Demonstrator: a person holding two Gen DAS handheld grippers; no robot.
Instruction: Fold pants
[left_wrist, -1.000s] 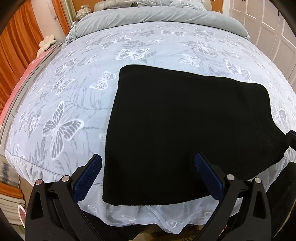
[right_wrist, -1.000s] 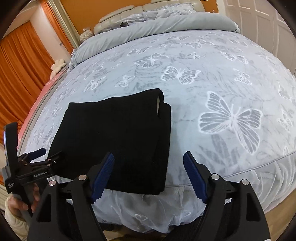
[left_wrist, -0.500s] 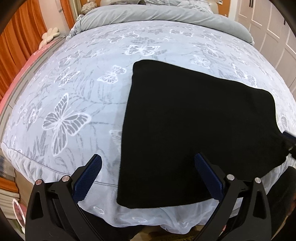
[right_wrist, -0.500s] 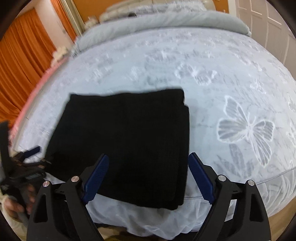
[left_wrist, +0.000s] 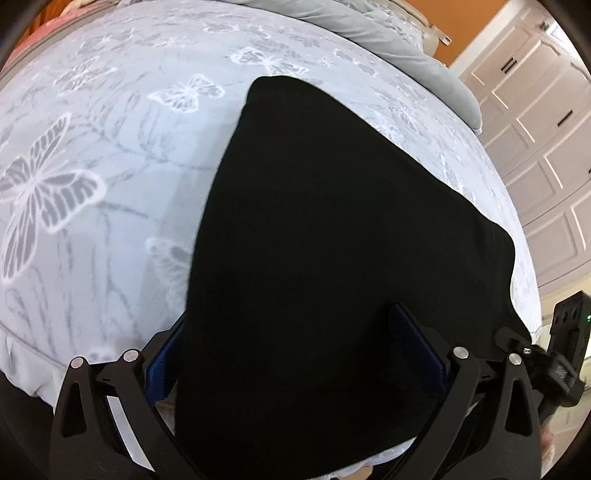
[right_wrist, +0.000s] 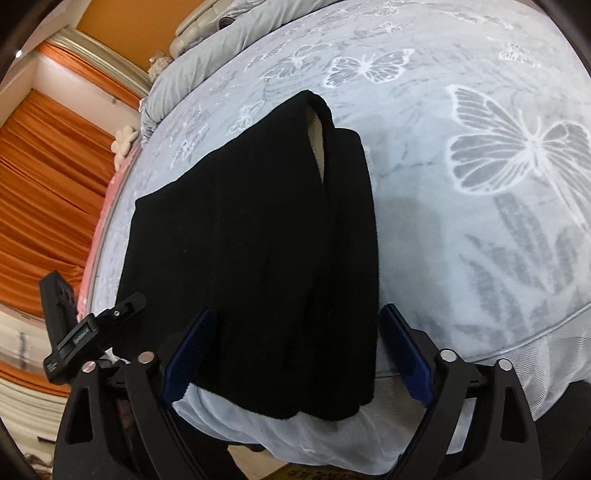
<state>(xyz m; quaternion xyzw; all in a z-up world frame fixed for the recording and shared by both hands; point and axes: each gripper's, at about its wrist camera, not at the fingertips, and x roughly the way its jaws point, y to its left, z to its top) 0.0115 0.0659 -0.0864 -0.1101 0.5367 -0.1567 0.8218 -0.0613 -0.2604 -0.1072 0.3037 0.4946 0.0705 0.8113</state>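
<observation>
The black pants (left_wrist: 332, 236) lie folded in a thick rectangle at the near edge of the bed; they also show in the right wrist view (right_wrist: 258, 229), with a pale lining at the far opening. My left gripper (left_wrist: 291, 354) is open, its blue-padded jaws straddling the near left part of the pants. My right gripper (right_wrist: 299, 350) is open and straddles the near right corner of the stack. The right gripper's body (left_wrist: 561, 354) shows at the lower right of the left wrist view, and the left gripper's body (right_wrist: 85, 332) at the lower left of the right wrist view.
The bed has a pale blue butterfly-print cover (left_wrist: 92, 166) with a white lace skirt (right_wrist: 517, 369) at the near edge. A grey duvet roll (left_wrist: 388, 40) lies at the far end. White cupboard doors (left_wrist: 535, 129) stand right; orange curtains (right_wrist: 48, 184) hang left.
Both grippers have moved down and forward to the near edge of the pants, which now sit between their open jaws. The pants have not changed shape.
</observation>
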